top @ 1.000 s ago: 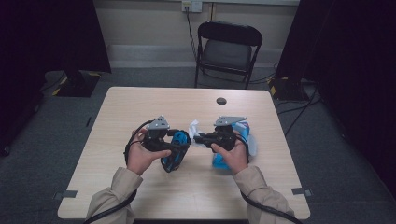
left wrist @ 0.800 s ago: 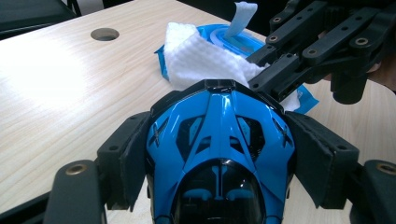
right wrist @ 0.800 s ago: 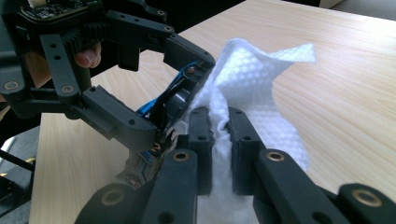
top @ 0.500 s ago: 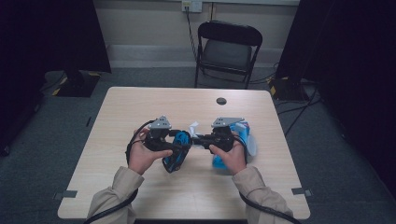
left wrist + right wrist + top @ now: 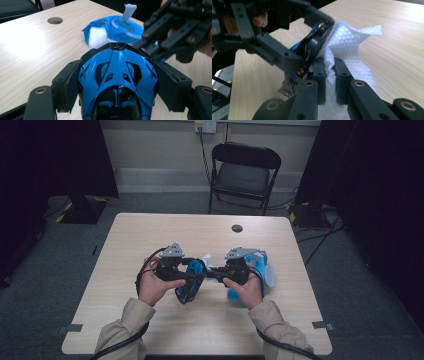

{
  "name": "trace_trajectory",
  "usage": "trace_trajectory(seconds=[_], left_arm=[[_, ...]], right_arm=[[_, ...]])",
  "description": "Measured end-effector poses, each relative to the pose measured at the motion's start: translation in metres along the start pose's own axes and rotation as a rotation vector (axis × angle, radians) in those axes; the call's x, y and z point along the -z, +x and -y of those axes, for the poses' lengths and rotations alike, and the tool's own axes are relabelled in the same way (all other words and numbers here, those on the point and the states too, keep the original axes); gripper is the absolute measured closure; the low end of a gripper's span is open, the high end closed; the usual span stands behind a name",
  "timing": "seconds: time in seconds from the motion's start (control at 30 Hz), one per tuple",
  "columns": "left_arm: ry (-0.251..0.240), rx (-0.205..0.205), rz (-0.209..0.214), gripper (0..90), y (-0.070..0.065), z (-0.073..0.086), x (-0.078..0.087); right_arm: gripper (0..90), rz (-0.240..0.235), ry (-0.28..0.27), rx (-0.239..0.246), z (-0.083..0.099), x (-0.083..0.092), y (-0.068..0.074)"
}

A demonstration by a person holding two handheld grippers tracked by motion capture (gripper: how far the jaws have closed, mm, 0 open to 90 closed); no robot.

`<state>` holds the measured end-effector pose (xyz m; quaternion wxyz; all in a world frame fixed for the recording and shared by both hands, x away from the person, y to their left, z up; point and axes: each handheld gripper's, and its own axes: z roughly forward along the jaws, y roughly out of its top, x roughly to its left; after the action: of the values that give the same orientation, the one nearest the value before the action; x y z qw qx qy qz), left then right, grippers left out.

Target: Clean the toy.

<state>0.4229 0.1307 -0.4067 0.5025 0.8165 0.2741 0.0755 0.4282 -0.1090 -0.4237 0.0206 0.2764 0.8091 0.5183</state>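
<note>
At the left of the high view, the left tool (image 5: 192, 279) is clamped across a blue and black toy car (image 5: 190, 287), held up off the counter (image 5: 150, 235) near the person's side of it. In the left gripper view its pads (image 5: 71, 83) press on both flanks of the glossy shell (image 5: 117, 75), with the nose pointing away toward the wipes. That shell looks like hard, smooth plastic: stiff, light, and likely slippery, more so if wet. The flanks where the body is widest seem the safest hold. Thin trim or the wheels underneath would probably give or snap first, so a firm but not crushing squeeze suits it.

In the middle, the right tool (image 5: 212, 272) meets the car from the right. In the right gripper view its jaws are pressed almost together on a white wipe (image 5: 344, 47), pinching a bunched fold while the loose end rests against the car's edge (image 5: 312, 47). The wipe is soft, limp and very light; it will fold and drag rather than push, so it should be gripped by a gathered wad, not a corner.

Farther right lies the blue wipes packet (image 5: 117, 27), flat on the counter just behind the right hand (image 5: 245, 290), with one sheet standing up from its lid. It looks squashy, so it would likely slide or lift if pulled.
</note>
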Motion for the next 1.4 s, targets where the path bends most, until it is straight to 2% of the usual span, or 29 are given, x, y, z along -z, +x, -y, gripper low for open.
trace_trajectory(seconds=[0.23, 1.1, 1.27, 1.4], left_arm=[[-0.001, 0.007, -0.002, 26.2, 0.0, 0.001, 0.0], [-0.011, 0.01, -0.025, 26.2, 0.002, -0.001, 0.001], [-0.015, 0.017, -0.033, 26.2, 0.004, 0.0, 0.003], [-0.043, 0.036, -0.034, 26.2, 0.007, -0.001, 0.008]], right_arm=[[82.4, -0.009, -0.002, -0.014, 0.005, -0.003, 0.001], [82.4, -0.066, 0.074, -0.039, 0.043, -0.038, 0.011], [82.4, -0.065, 0.09, -0.03, 0.044, -0.042, 0.013], [82.2, -0.067, 0.13, -0.004, 0.048, -0.047, 0.017]])
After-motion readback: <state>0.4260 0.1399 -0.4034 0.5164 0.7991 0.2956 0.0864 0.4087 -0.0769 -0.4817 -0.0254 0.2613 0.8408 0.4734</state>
